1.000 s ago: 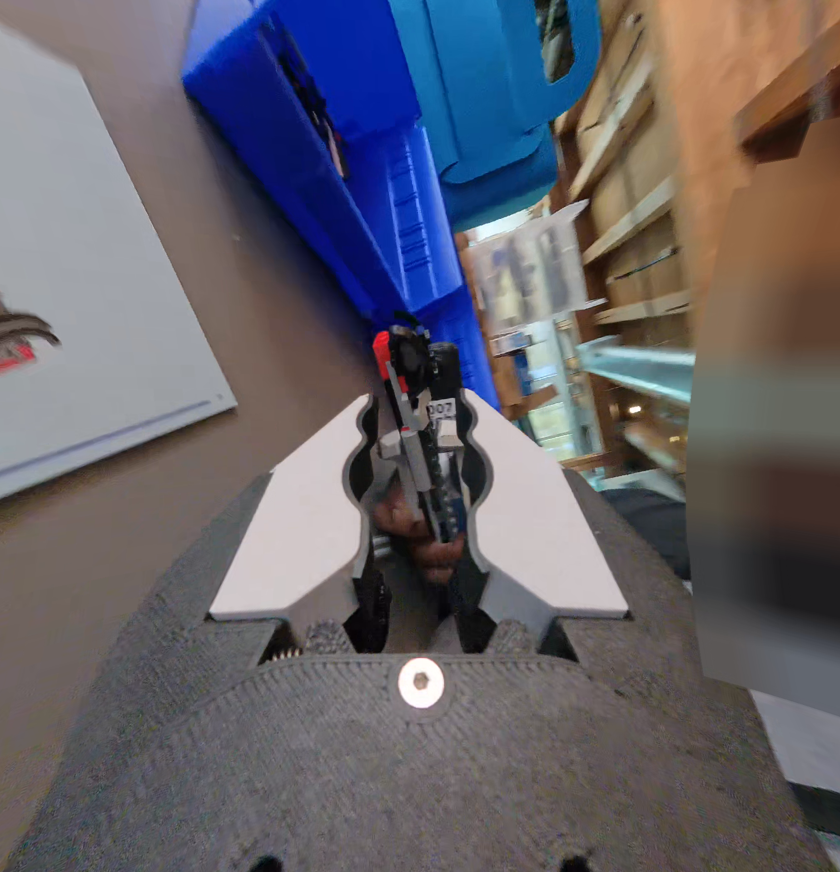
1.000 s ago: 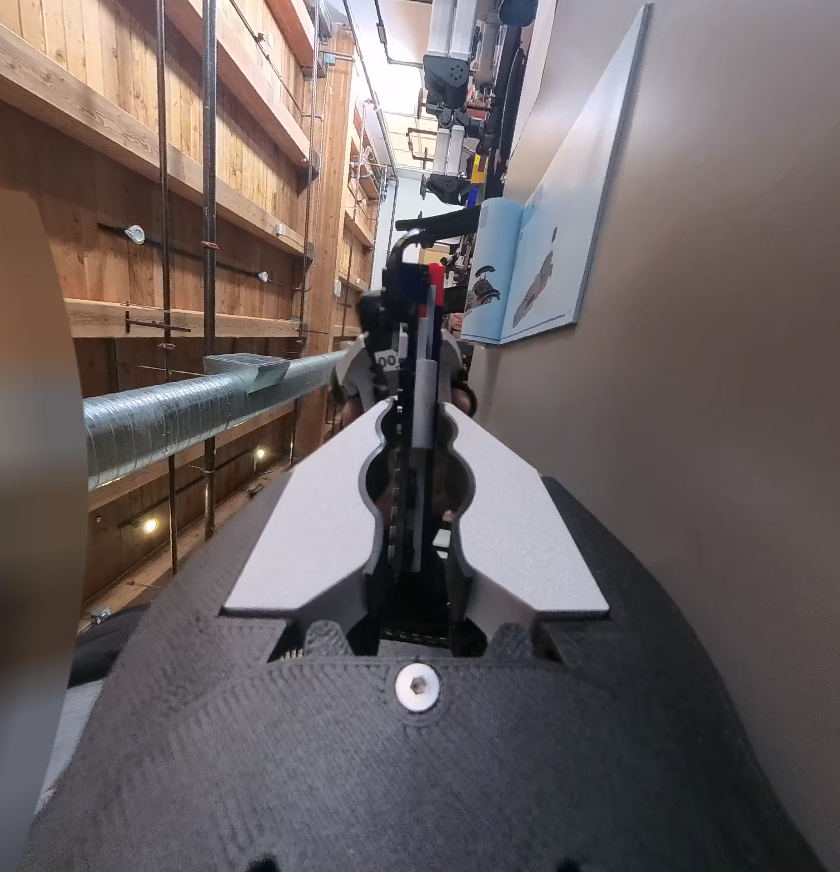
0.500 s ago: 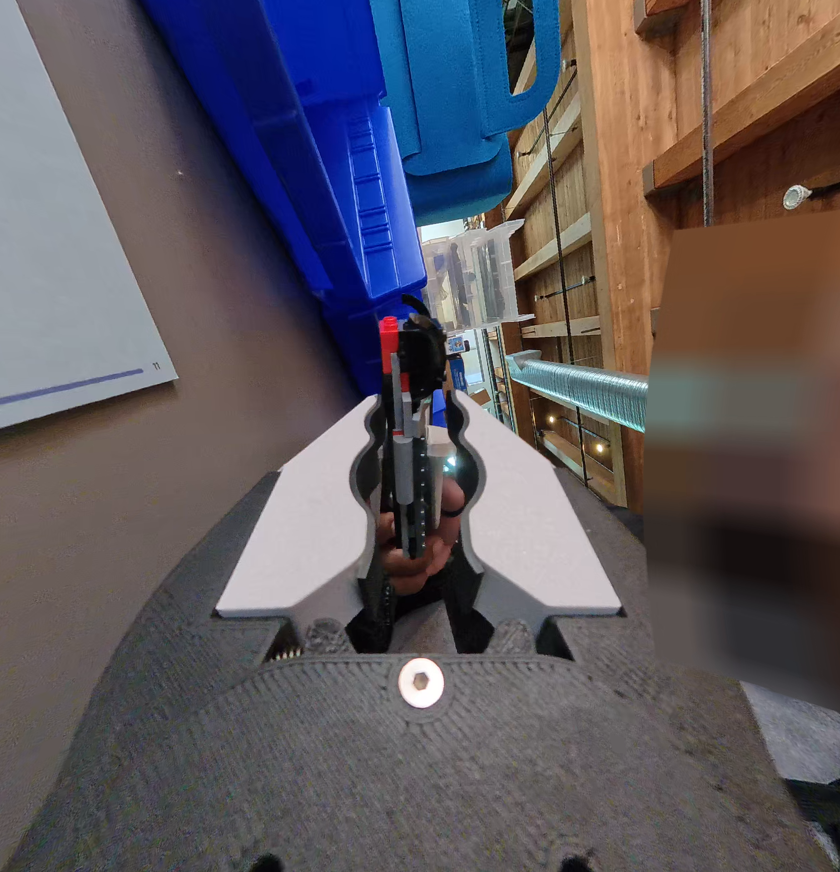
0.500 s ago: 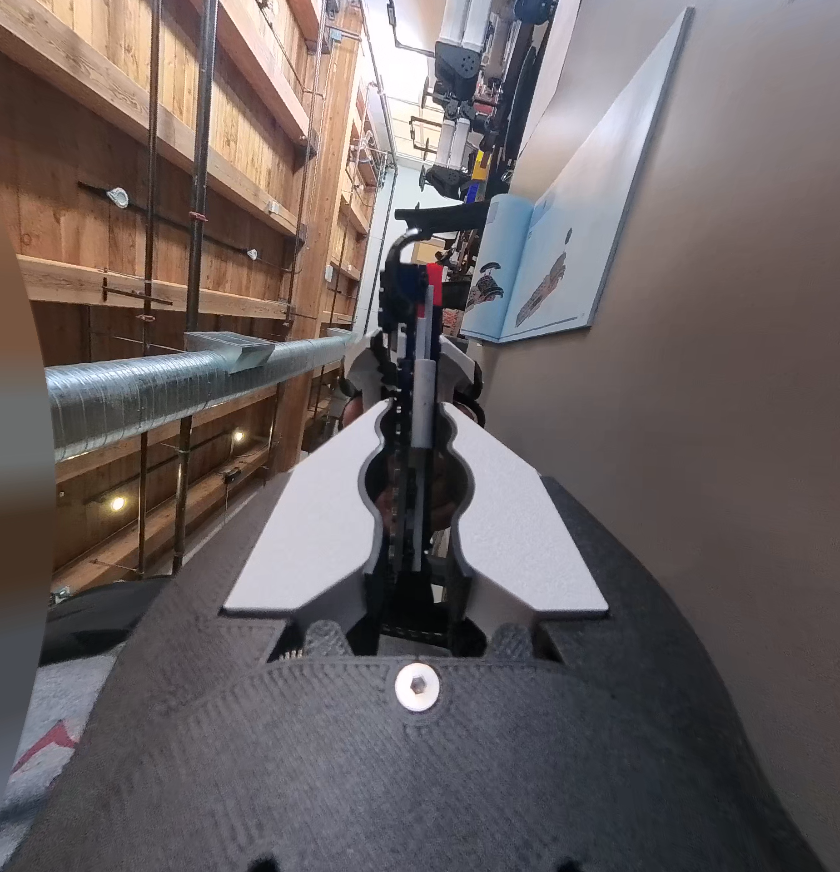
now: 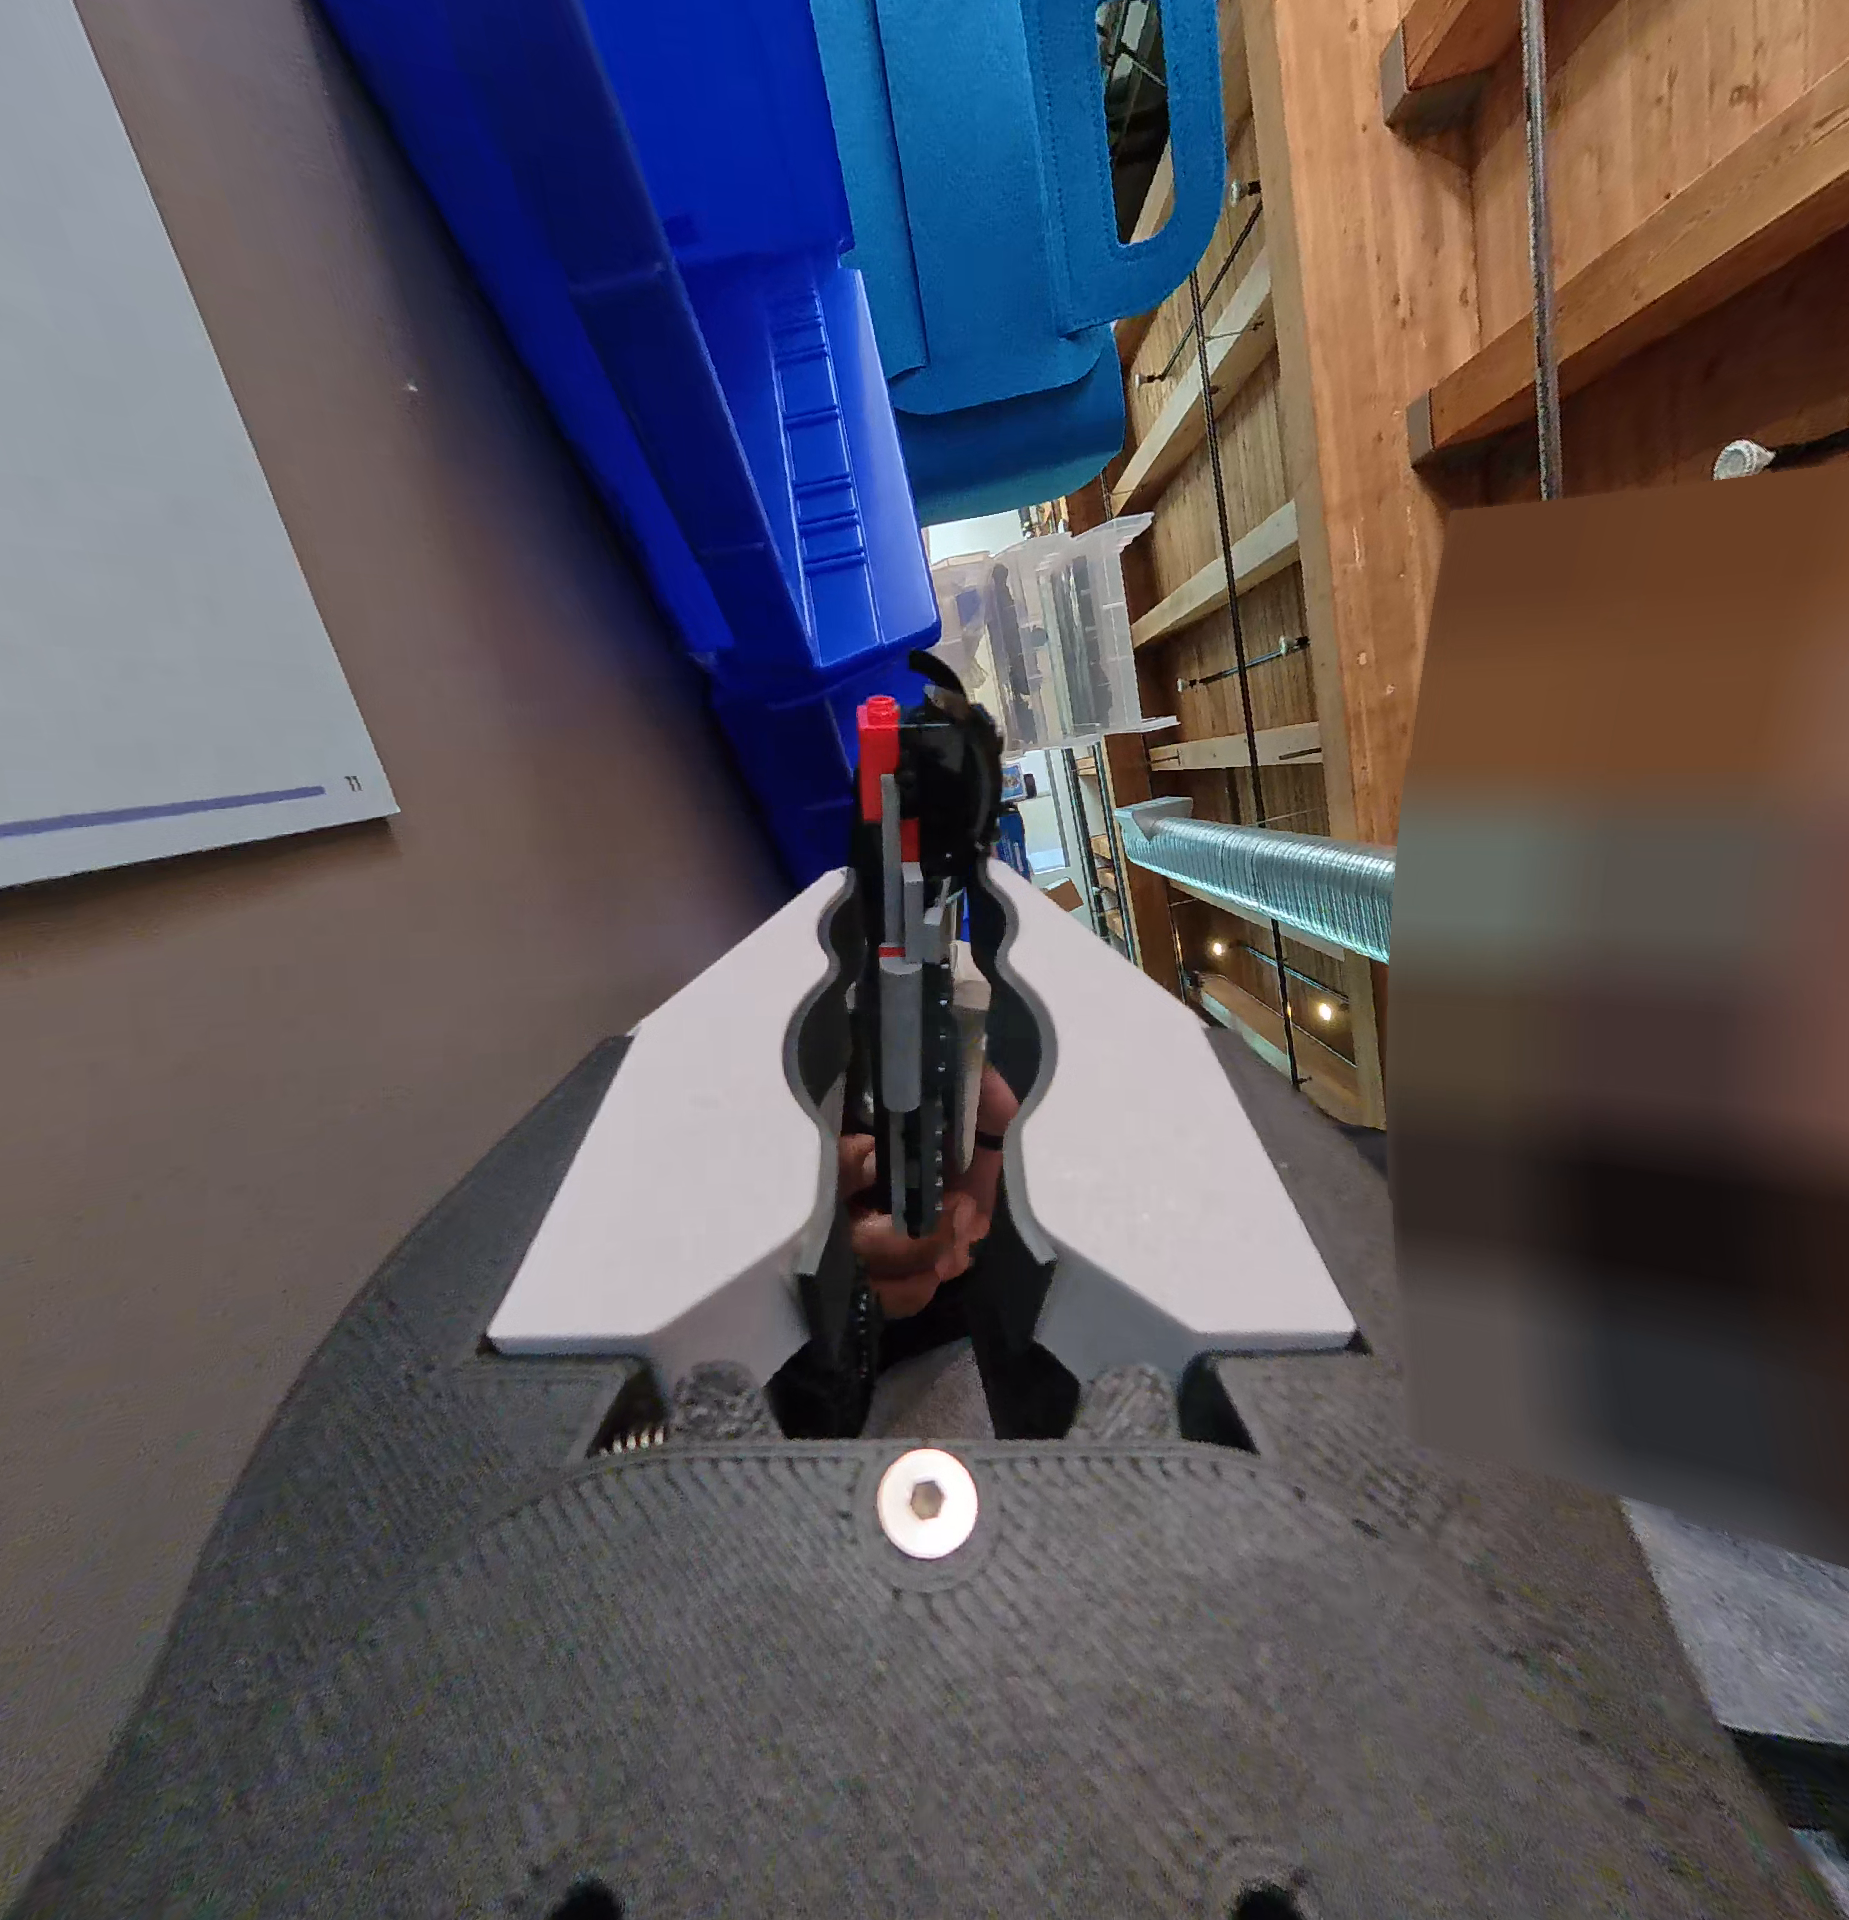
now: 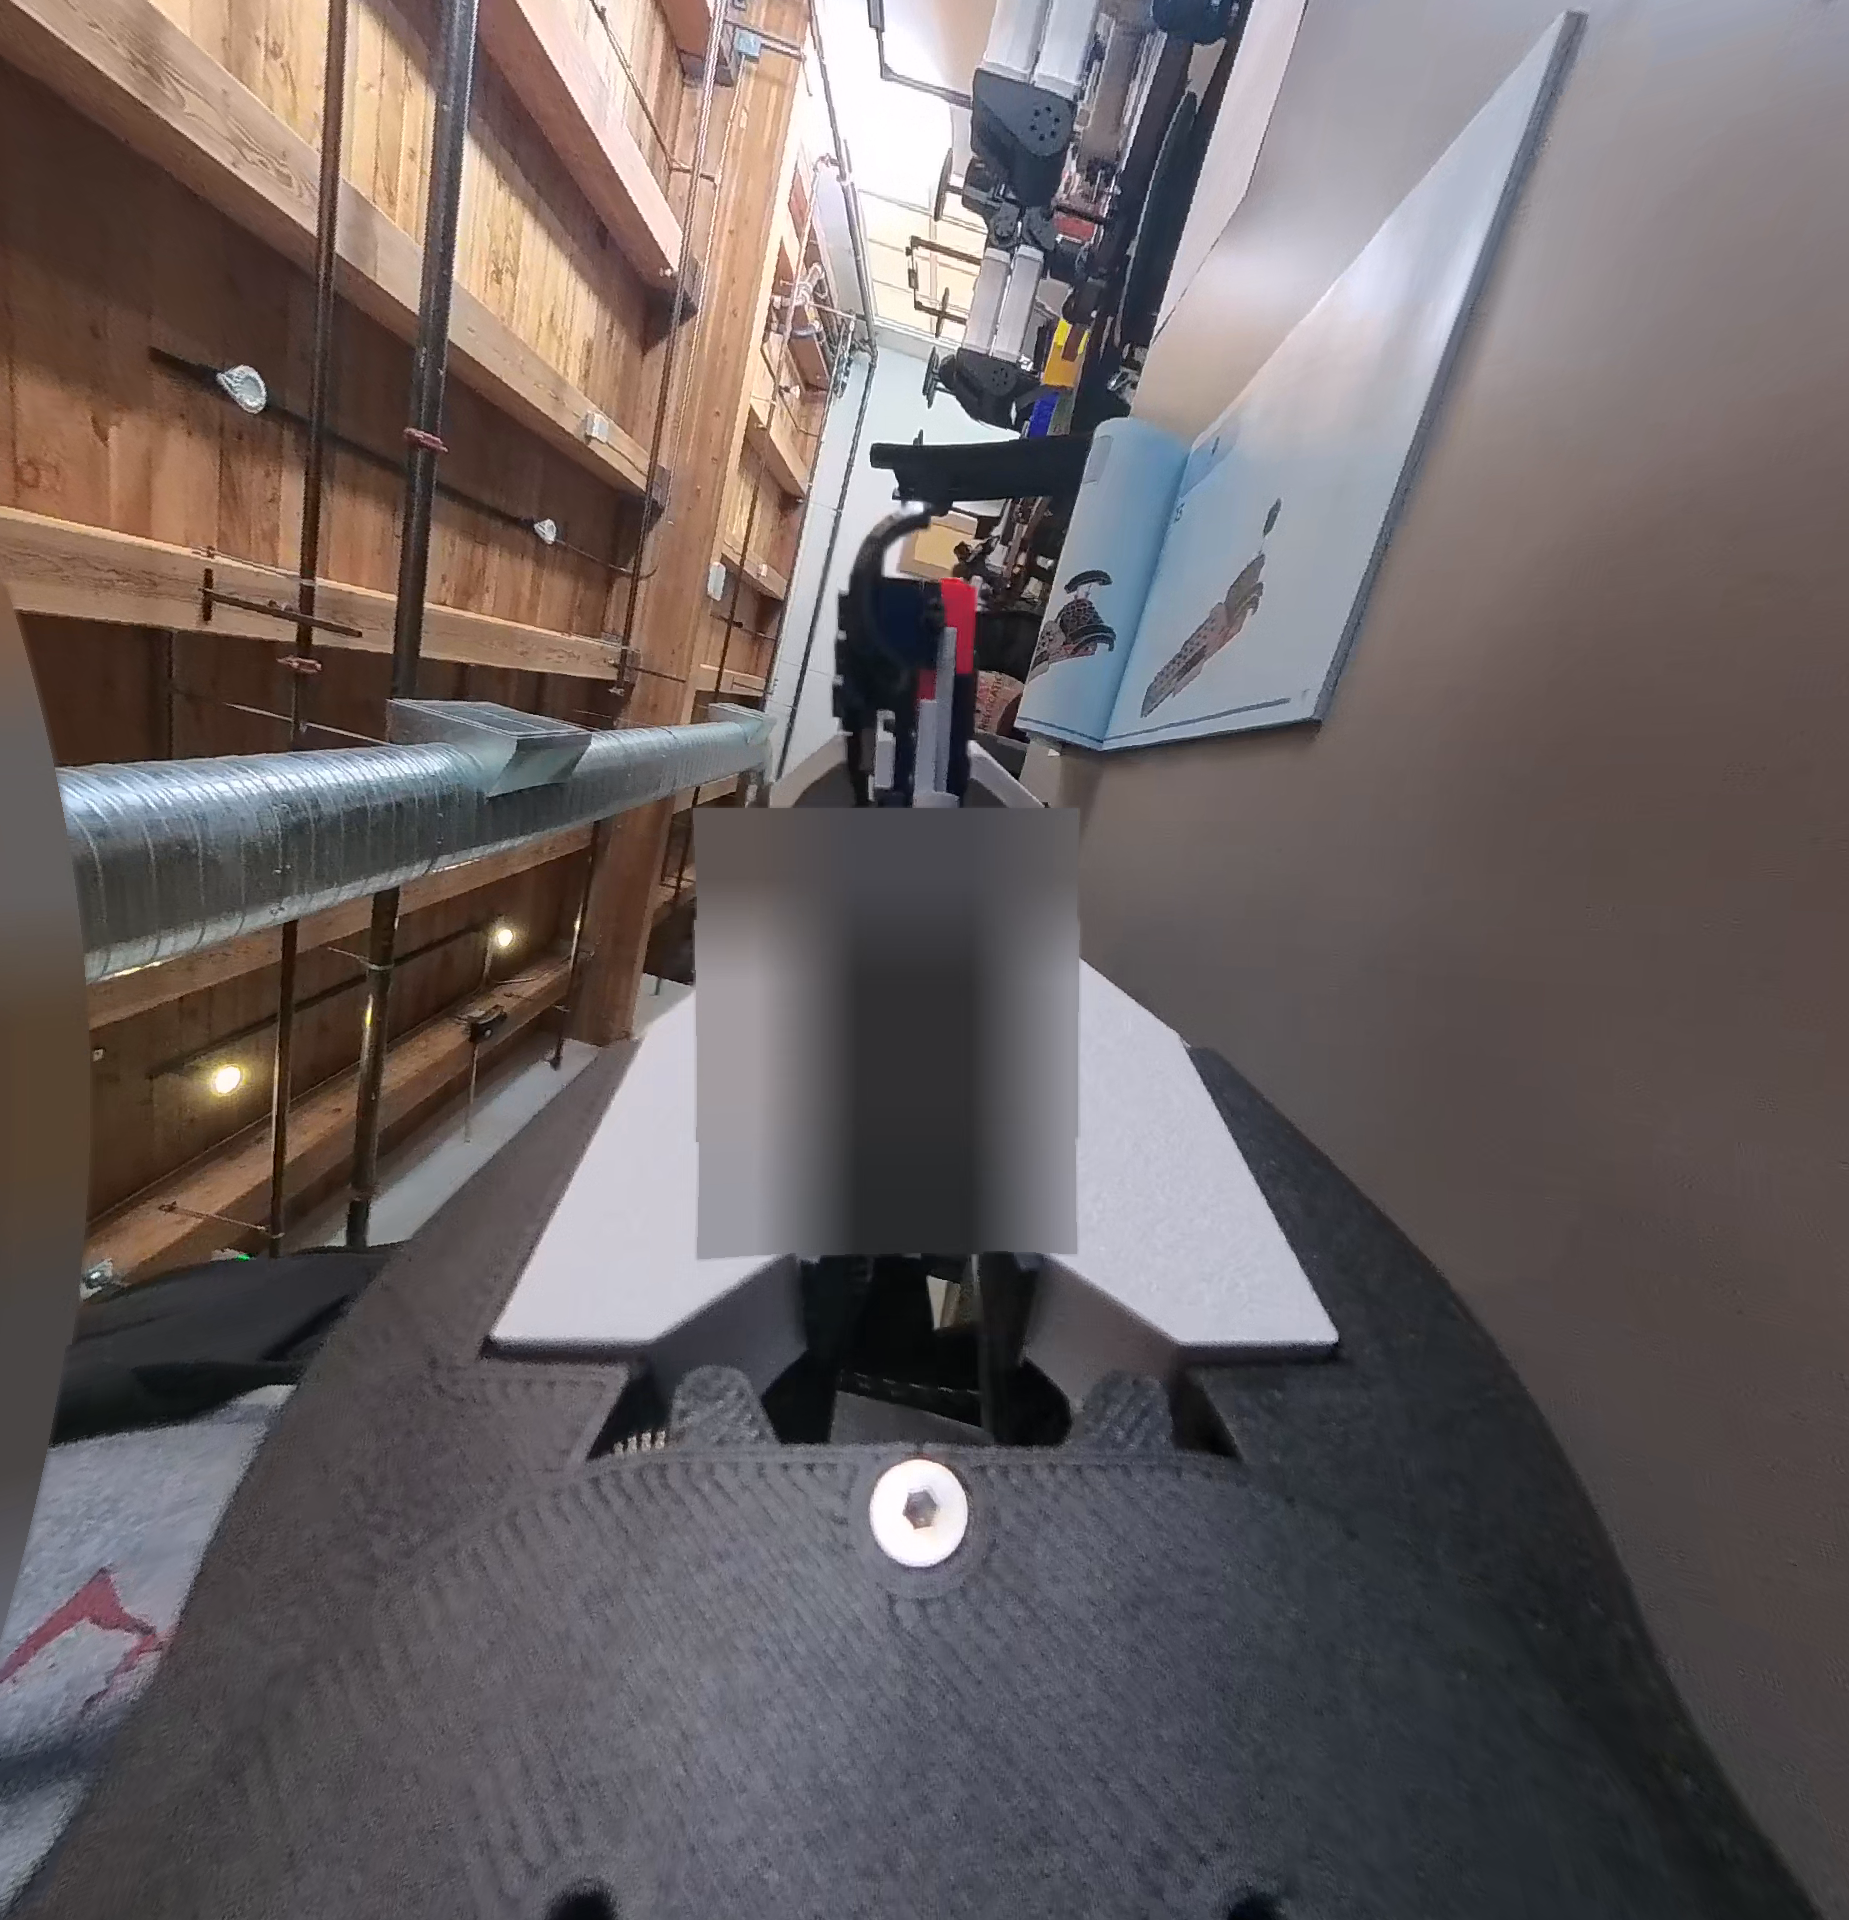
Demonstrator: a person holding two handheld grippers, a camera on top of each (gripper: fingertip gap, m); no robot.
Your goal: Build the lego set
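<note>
A thin lego model of grey, black and red parts is held edge-on, lifted off the brown table. My left gripper is shut on it, and a red brick tops the far end. In the right wrist view the same model sticks out beyond my right gripper. A blurred patch hides its fingertips, but the finger bases stand close around the model. The two grippers face each other. A hand shows between the left fingers.
An open instruction booklet lies on the table, and its page shows in the left wrist view. Blue bins, a blue bag and a clear parts box stand beyond. A wooden wall and metal duct lie behind. My two grippers' fingertips are within a few centimetres of each other.
Both grippers have turned a little with the model between them. The model now shows edge-on in the left view. The booklet has slid toward the frame edges. Both grips are unchanged.
</note>
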